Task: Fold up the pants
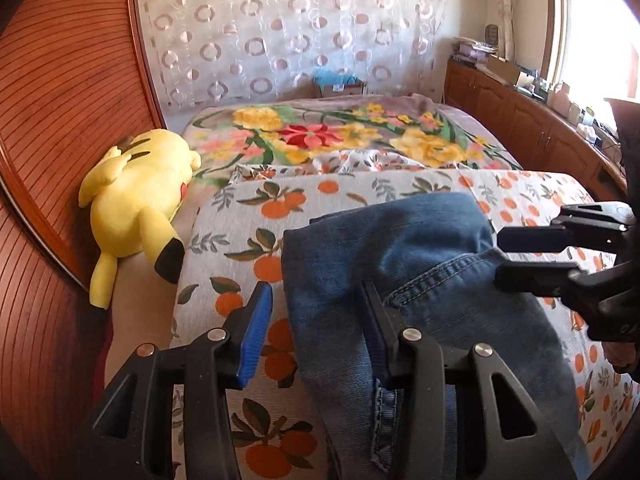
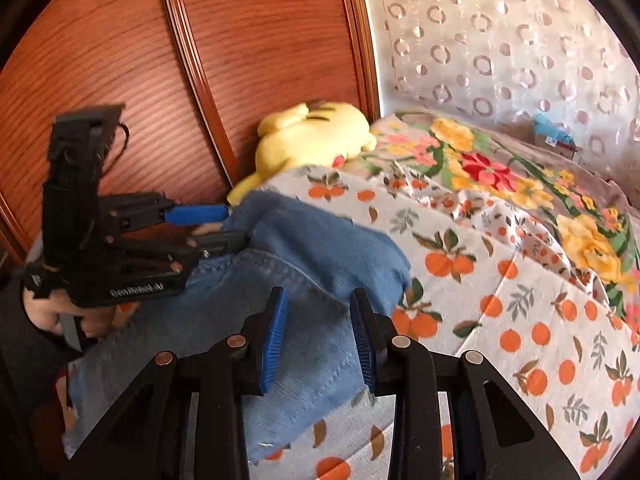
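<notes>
Blue jeans [image 1: 420,280] lie folded on the orange-print sheet [image 1: 248,208] of a bed. My left gripper [image 1: 316,288] is open and straddles their left edge. Its left pad stands clear over the sheet, and its right finger rests on the denim. My right gripper [image 1: 498,256] reaches in from the right, shut on a raised corner of the fold where a stitched seam ends. In the right wrist view, denim [image 2: 312,240] fills the gap of the right gripper [image 2: 319,294]. There the left gripper [image 2: 238,225] sits at the far edge of the jeans, held by a hand [image 2: 92,320].
A yellow plush toy [image 1: 136,200] lies at the bed's left side against a wooden headboard [image 1: 60,120]. A floral blanket [image 1: 320,132] covers the far half of the bed. Low wooden cabinets [image 1: 520,120] with clutter run under the window on the right.
</notes>
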Demonstrator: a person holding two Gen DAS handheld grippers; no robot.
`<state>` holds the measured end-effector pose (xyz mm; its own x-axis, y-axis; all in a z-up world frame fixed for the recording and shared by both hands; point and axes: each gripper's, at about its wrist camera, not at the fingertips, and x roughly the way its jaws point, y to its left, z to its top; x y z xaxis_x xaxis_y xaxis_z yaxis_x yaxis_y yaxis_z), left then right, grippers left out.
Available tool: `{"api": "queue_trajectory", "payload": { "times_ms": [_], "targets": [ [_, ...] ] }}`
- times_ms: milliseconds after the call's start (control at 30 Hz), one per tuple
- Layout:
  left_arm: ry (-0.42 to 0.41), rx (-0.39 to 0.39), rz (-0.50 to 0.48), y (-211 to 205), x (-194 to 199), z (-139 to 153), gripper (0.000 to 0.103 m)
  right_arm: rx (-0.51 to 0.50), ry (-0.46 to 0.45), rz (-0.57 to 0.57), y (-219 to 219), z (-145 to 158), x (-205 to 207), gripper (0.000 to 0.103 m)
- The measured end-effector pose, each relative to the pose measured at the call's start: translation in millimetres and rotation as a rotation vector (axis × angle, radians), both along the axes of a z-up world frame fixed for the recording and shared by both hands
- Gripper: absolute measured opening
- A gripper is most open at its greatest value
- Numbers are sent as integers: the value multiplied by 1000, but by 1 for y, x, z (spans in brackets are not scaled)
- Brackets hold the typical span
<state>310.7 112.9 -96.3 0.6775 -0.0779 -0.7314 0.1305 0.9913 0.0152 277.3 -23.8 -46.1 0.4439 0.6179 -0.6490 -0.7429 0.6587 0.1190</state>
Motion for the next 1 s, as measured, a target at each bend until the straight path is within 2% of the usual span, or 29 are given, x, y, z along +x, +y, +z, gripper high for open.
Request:
{"api": "queue_trajectory", "payload": {
  "times_ms": [133, 267, 433, 633, 800, 1000],
  "targets": [
    [-13, -10, 22, 3, -14, 5, 45, -15, 13, -9, 11, -10, 2, 34],
    [-29, -54, 34, 7, -40, 18, 45, -13, -1, -35, 9, 2, -6, 34],
    [-75, -108, -21, -6, -93, 33, 49, -2, -26, -41, -5, 13, -34, 34],
    [-48, -88, -41, -16, -114, 22, 49, 20, -15, -44, -21, 17, -67, 34],
    [-2, -66, -21, -17, -115, 5, 49, 26, -19, -21, -23, 22, -95, 34],
    [-4, -86, -7, -10, -120, 1, 49, 19, -14, 30, -18, 19, -119, 34]
  ]
}}
